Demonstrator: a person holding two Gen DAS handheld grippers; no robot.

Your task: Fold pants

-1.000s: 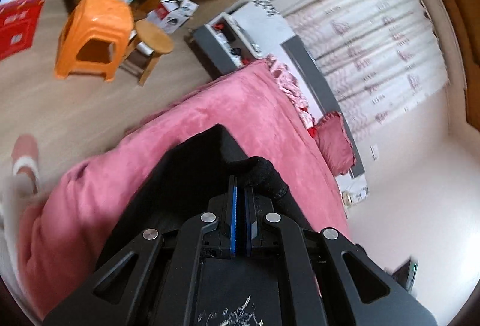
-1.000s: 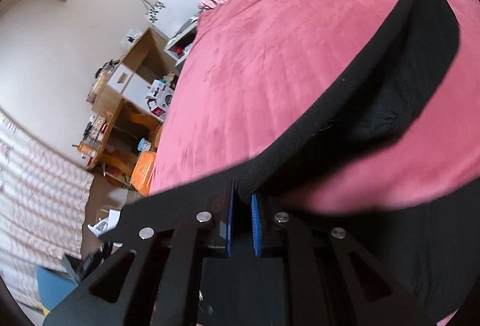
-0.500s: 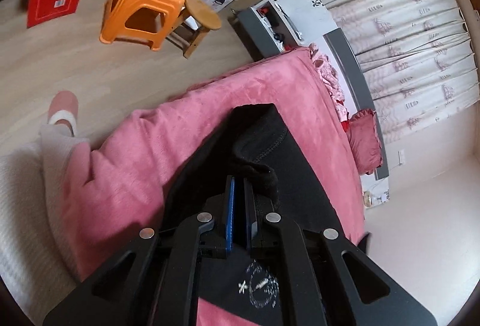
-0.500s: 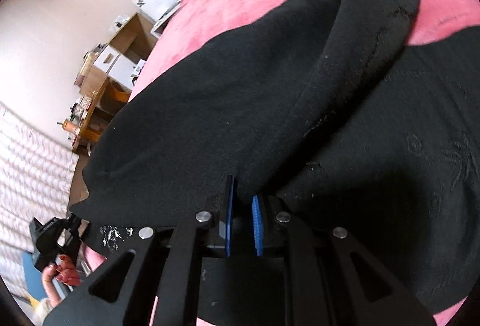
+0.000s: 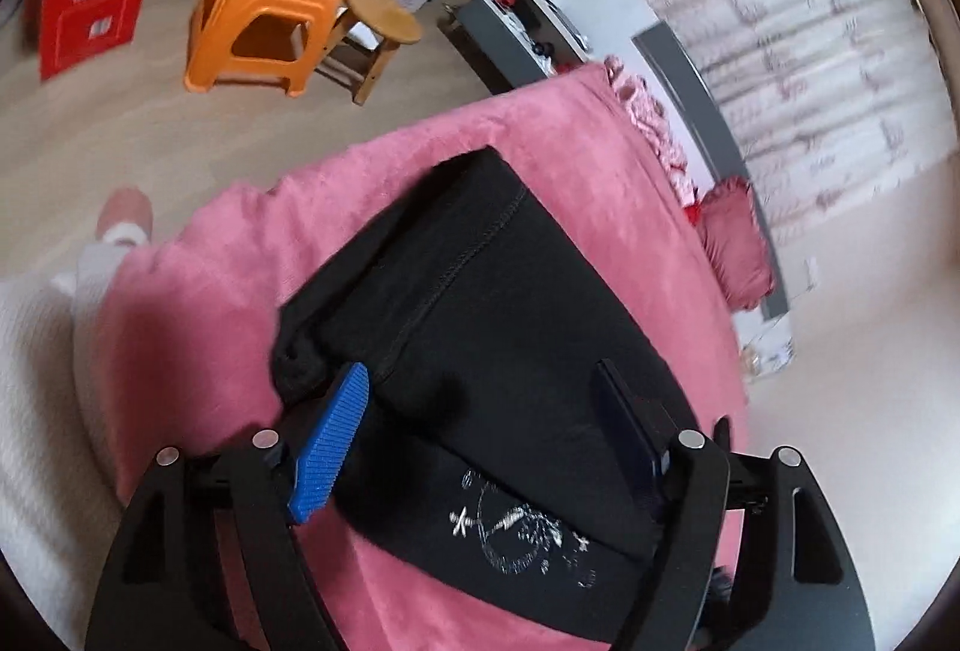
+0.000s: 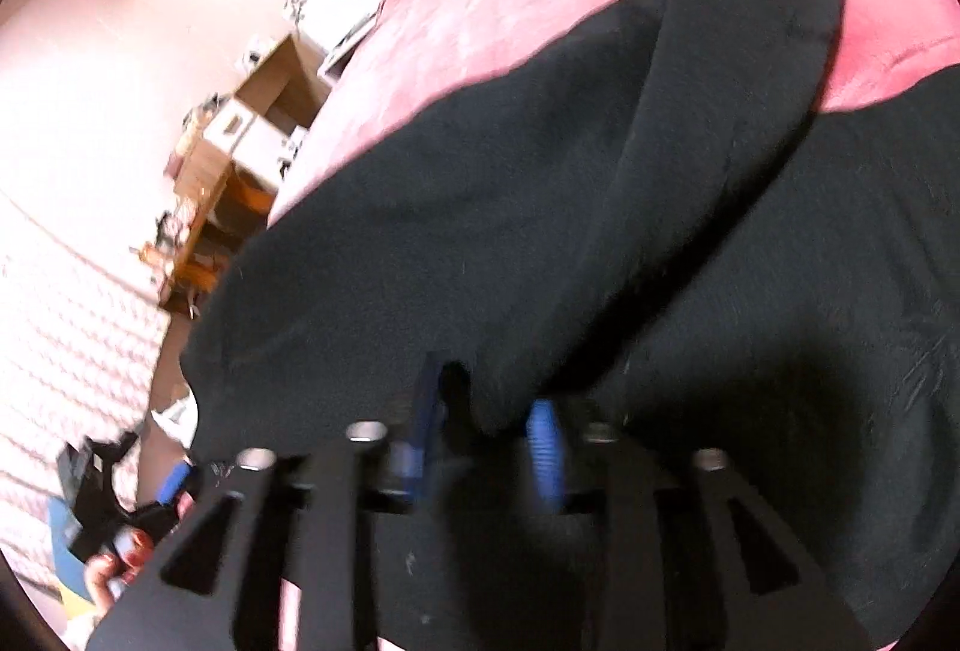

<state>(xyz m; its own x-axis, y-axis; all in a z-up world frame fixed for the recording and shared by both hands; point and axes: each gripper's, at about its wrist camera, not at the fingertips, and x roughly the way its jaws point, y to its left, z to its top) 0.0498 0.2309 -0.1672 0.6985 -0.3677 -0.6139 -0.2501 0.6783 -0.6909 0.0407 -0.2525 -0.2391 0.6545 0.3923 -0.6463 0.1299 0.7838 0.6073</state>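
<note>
Black pants [image 5: 510, 327] lie folded on the pink blanket of the bed [image 5: 240, 291], with a white print near the close edge. My left gripper [image 5: 480, 369] hovers over their near end, its jaws opening wide; the blue pads [image 5: 330, 441] touch no cloth. In the right wrist view the pants [image 6: 540, 207] fill the frame, one long fold running to the far right. My right gripper [image 6: 485, 387] is low on them with its jaws opening. A bump of cloth still sits between its pads [image 6: 543, 447], loose, not pinched.
An orange plastic stool [image 5: 264, 9], a small wooden stool [image 5: 378, 27] and a red box [image 5: 90, 15] stand on the floor past the bed's edge. A red pillow [image 5: 732, 243] lies at the headboard. The person's slippered foot [image 5: 123, 219] is at the left.
Both grippers were shut on the pants' cloth and carried the upper layer down onto the lower one. Both have now opened and the cloth rests flat on the bed.
</note>
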